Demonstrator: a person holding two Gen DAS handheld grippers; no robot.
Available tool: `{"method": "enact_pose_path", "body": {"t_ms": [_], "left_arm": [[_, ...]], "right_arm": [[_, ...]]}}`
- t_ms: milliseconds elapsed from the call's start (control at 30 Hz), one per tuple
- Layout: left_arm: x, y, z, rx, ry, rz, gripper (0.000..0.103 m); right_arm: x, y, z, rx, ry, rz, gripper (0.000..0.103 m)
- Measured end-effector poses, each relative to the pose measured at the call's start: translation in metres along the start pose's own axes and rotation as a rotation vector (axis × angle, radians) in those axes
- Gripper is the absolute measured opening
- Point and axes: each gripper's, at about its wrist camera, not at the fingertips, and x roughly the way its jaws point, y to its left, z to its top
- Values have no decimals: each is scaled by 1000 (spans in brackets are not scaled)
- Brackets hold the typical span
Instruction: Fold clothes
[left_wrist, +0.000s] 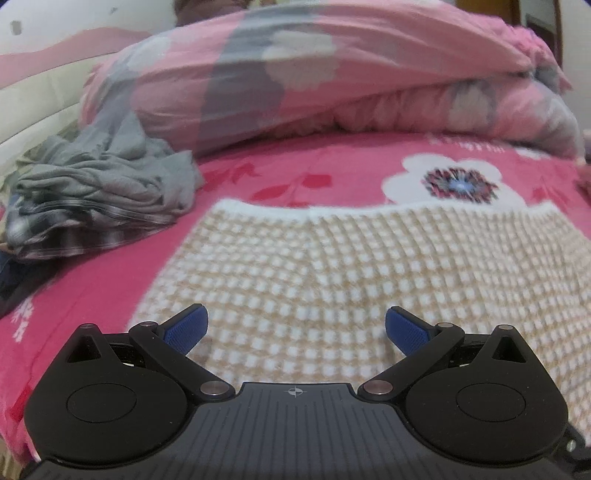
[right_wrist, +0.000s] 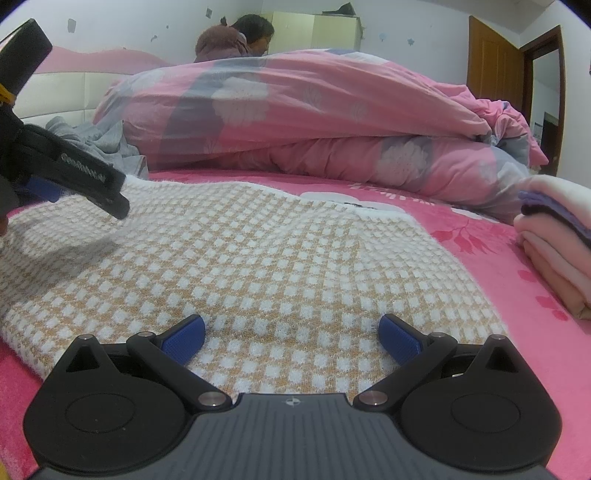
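Observation:
A tan-and-white checked knit garment (left_wrist: 332, 273) (right_wrist: 236, 258) lies flat on the pink bed sheet (left_wrist: 92, 280). My left gripper (left_wrist: 296, 328) hovers low over its near part, open, with nothing between the blue pads (left_wrist: 186, 328). My right gripper (right_wrist: 291, 338) is open too, just above the garment's near edge, empty. The left gripper's black body (right_wrist: 74, 166) shows at the left of the right wrist view, above the garment's left side.
A crumpled grey clothes pile (left_wrist: 99, 184) lies at the left. A bulky pink flowered quilt (left_wrist: 314, 77) (right_wrist: 295, 122) fills the back. Folded pink clothes (right_wrist: 554, 251) are stacked at the right. A person (right_wrist: 236, 37) sits behind the quilt; a brown door (right_wrist: 495, 62) is beyond.

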Motion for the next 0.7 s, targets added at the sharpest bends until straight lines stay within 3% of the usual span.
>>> {"method": "enact_pose_path", "body": {"t_ms": [133,333,700], "left_arm": [[2,-4,-7,20,-12,-1,103],[6,4,-4,-30,27,-42,103],[7,4,-4,-17,29,-39,103]], "right_arm": [[0,0,0,0,0,0,103],[0,0,0,0,0,0,103],[0,-1,0,-2,-1,1,103]]}}
